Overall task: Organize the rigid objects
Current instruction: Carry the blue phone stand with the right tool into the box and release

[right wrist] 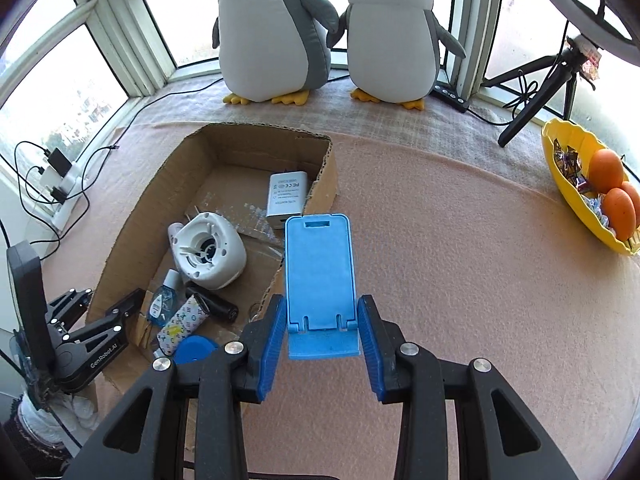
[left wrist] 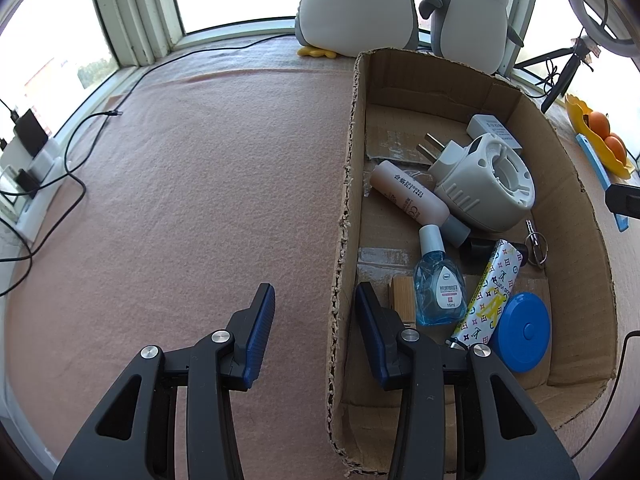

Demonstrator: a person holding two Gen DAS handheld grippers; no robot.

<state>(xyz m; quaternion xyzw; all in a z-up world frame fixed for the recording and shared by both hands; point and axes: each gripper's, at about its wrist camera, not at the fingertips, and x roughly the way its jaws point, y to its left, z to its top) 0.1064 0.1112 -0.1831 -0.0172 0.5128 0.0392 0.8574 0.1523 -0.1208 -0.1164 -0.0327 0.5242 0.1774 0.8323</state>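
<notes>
A low cardboard box (left wrist: 560, 216) (right wrist: 176, 176) holds several rigid items: a white round plug-in device (left wrist: 484, 184) (right wrist: 208, 250), a white charger (right wrist: 286, 198), a beige bottle (left wrist: 408, 196), a blue eye-drop bottle (left wrist: 438, 288), a patterned tube (left wrist: 492, 292) and a blue round lid (left wrist: 522, 332). My left gripper (left wrist: 314, 300) is open and empty, its jaws on either side of the box's left wall. My right gripper (right wrist: 322, 320) is shut on a blue phone stand (right wrist: 320, 272), held above the pink cloth next to the box's right wall.
Two plush penguins (right wrist: 276, 32) (right wrist: 390, 36) stand by the window. A yellow bowl with oranges (right wrist: 568, 192) sits at the right, a black tripod (right wrist: 532, 88) behind it. Cables and a power strip (left wrist: 36, 160) lie at the left edge.
</notes>
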